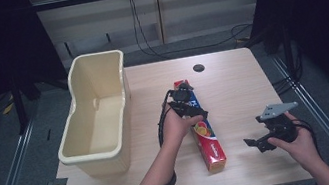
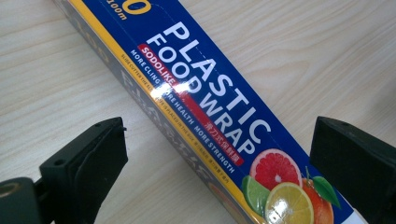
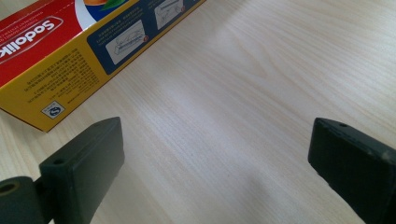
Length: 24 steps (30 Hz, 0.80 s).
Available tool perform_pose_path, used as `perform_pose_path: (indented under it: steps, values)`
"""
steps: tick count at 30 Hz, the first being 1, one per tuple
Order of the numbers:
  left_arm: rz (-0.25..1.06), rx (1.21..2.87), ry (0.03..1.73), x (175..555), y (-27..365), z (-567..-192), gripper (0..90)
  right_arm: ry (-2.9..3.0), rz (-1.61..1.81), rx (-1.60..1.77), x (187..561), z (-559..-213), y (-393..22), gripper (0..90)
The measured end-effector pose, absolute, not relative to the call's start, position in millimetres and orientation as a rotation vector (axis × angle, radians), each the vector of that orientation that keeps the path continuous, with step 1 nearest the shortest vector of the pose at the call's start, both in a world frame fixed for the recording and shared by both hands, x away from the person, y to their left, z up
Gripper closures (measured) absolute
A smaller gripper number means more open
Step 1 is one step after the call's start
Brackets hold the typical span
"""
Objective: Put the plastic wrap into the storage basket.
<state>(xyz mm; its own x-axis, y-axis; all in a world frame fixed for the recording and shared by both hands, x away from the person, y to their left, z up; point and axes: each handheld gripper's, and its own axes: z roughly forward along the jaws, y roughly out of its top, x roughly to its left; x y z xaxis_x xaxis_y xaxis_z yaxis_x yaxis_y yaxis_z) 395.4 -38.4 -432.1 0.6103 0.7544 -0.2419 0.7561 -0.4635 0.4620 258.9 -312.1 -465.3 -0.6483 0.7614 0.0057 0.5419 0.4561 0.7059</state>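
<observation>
Black left tongs (image 1: 188,102), jaws wide apart, straddle the box (image 2: 205,107) lying flat on the surface (image 1: 233,91). Lower squarely, close across its narrow width. Right tongs (image 1: 257,144), also gaping, hover beside the box's near end. Tub (image 1: 98,118) sits further left.

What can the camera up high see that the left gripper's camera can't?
High view alone: the cream bin left of the box, the right gripper open over bare wood, and the table edges. Left gripper view alone: the words PLASTIC FOOD WRAP and the citrus fruit picture, close up. Both: the food wrap box lying flat on the table, with the open left gripper over it.
</observation>
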Motion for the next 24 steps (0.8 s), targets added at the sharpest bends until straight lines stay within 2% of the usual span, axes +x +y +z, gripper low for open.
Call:
perform_pose_path:
  steps: [24]
  values:
    - [-0.001,2.316,1.270,399.6,-58.0,-448.1,6.3,2.391,1.001,1.109,258.8,-463.9,-312.8,3.7]
